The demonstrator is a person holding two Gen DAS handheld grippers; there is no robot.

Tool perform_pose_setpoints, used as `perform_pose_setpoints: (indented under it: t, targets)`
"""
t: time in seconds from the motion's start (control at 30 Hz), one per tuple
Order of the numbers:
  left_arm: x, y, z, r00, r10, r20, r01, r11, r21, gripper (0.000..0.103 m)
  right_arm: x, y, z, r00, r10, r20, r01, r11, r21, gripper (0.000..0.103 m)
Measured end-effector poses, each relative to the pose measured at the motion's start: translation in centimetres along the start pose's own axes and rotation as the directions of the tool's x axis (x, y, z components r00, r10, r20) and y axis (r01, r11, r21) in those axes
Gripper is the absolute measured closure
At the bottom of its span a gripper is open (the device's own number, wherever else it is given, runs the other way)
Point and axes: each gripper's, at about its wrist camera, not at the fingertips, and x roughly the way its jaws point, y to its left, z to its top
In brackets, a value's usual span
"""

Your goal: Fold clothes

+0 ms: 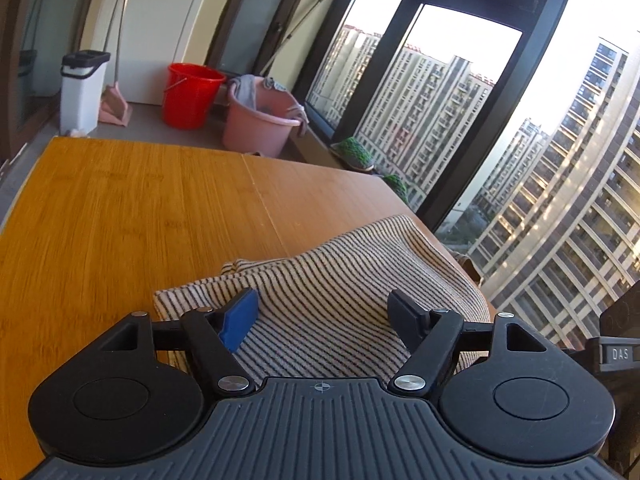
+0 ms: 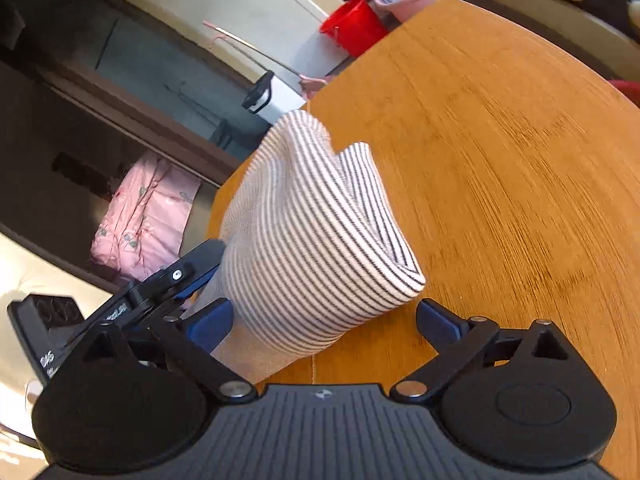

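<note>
A cream garment with thin dark stripes (image 1: 340,292) lies bunched on the wooden table (image 1: 120,208) near its window-side edge. My left gripper (image 1: 324,316) is open, its jaws spread wide over the garment, one on each side of a fold. In the right wrist view the same striped garment (image 2: 312,240) rises in a rounded heap over the table's edge. My right gripper (image 2: 324,320) is open, its jaws apart around the heap's near end. The left gripper's body (image 2: 160,288) shows just left of the cloth in the right wrist view.
The table (image 2: 500,160) stretches away beyond the cloth. On the floor behind it stand a red bucket (image 1: 192,94), a pink basin (image 1: 262,118) with rags and a white bin (image 1: 82,88). A large window (image 1: 500,140) runs along the right. A pink cloth (image 2: 144,216) lies below the table.
</note>
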Motion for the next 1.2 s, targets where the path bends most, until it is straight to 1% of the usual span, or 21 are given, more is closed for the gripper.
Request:
perform_pose_setpoints:
  t: [0.07,0.17,0.23,0.27,0.3,0.33,0.37,0.4,0.47,0.53,0.6,0.63,0.7,0.73,0.8,0.87,0.93,1.0,1.07,1.1,1.2]
  targets:
    - [-0.3,0.9,-0.4,1.000,0.017,-0.011,-0.018,0.999,-0.047,0.020,0.7,0.0,0.5,1.000,-0.005,0.012,0.005,1.000,0.011,0.003]
    - [-1.2,1.6,-0.7,1.000,0.012,-0.015,-0.013,0.998,-0.066,0.019,1.8,0.2,1.4,0.999,-0.022,0.028,0.022,1.000,-0.016,0.003]
    - [-1.9,1.6,-0.4,1.000,0.002,-0.018,-0.003,0.999,-0.054,0.017,2.6,0.4,2.3,0.998,-0.040,0.045,0.042,0.998,-0.047,0.003]
    - [-2.3,1.4,-0.2,1.000,-0.015,-0.023,0.014,0.999,-0.031,0.014,3.0,0.7,2.9,0.997,-0.054,0.058,0.058,0.996,-0.072,0.003]
    - [-2.7,1.1,-0.1,0.999,-0.025,-0.023,0.026,1.000,0.005,0.013,3.5,1.2,3.6,0.993,-0.082,0.089,0.093,0.987,-0.132,0.003]
    - [-3.2,0.7,0.0,0.999,-0.032,-0.021,0.032,0.999,0.044,0.013,4.0,1.7,4.1,0.985,-0.116,0.124,0.140,0.968,-0.209,0.003]
    - [-3.6,0.3,0.1,0.999,-0.038,-0.019,0.039,0.996,0.083,0.013,4.6,2.3,4.5,0.976,-0.147,0.161,0.189,0.941,-0.283,0.003]
    - [-3.7,-0.1,0.2,0.999,-0.032,-0.018,0.034,0.993,0.111,0.013,5.1,2.8,5.0,0.965,-0.173,0.199,0.234,0.907,-0.349,0.001]
    - [-3.4,-0.7,0.8,1.000,-0.002,-0.013,0.004,0.989,0.150,0.012,5.7,3.8,5.7,0.956,-0.180,0.231,0.262,0.876,-0.405,0.000]
    - [-2.5,-0.7,2.0,0.999,0.039,-0.004,-0.038,0.984,0.173,0.012,5.3,4.1,5.9,0.957,-0.166,0.237,0.251,0.883,-0.395,0.000]
    - [-0.4,-0.7,3.4,0.997,0.068,-0.025,-0.061,0.973,0.223,0.007,4.5,4.3,6.0,0.955,-0.163,0.250,0.251,0.891,-0.379,0.000]
    - [1.0,-0.6,4.0,0.995,0.079,-0.056,-0.062,0.965,0.257,0.007,3.4,4.1,5.7,0.949,-0.174,0.261,0.262,0.898,-0.353,0.000]
    - [3.6,0.0,4.7,0.987,0.063,-0.146,-0.016,0.953,0.302,0.006,1.3,3.7,5.1,0.940,-0.196,0.280,0.279,0.913,-0.297,0.000]
    - [4.6,0.5,5.1,0.981,0.037,-0.192,0.023,0.953,0.301,0.006,0.1,3.0,4.5,0.951,-0.178,0.253,0.240,0.939,-0.245,0.000]
    - [5.5,1.6,5.8,0.968,-0.021,-0.249,0.092,0.956,0.277,0.006,-2.3,1.4,3.1,0.971,-0.134,0.199,0.162,0.977,-0.135,0.000]
    - [6.0,2.5,6.1,0.956,-0.066,-0.285,0.141,0.958,0.249,0.006,-2.9,0.4,1.3,0.993,-0.063,0.100,0.067,0.997,-0.042,0.000]
    - [5.7,3.3,5.4,0.952,-0.088,-0.293,0.150,0.969,0.194,0.006,-2.1,-0.2,-0.6,1.000,-0.014,-0.012,0.014,1.000,0.005,0.000]
    - [5.1,3.9,4.1,0.948,-0.117,-0.294,0.158,0.981,0.116,0.008,-0.8,0.0,-1.9,0.997,0.012,-0.073,-0.012,1.000,0.008,0.001]
    - [4.0,4.2,2.9,0.951,-0.135,-0.278,0.158,0.986,0.061,0.009,-0.2,0.8,-2.0,0.999,-0.008,-0.053,0.004,0.998,-0.063,0.002]
    - [3.5,4.1,2.4,0.952,-0.139,-0.274,0.156,0.987,0.040,0.009,0.0,1.1,-1.6,0.999,-0.032,-0.033,0.029,0.996,-0.088,0.004]
    - [2.0,3.8,0.9,0.950,-0.152,-0.271,0.157,0.988,-0.004,0.010,0.7,1.1,0.3,0.999,-0.035,0.009,0.036,0.991,-0.130,0.007]
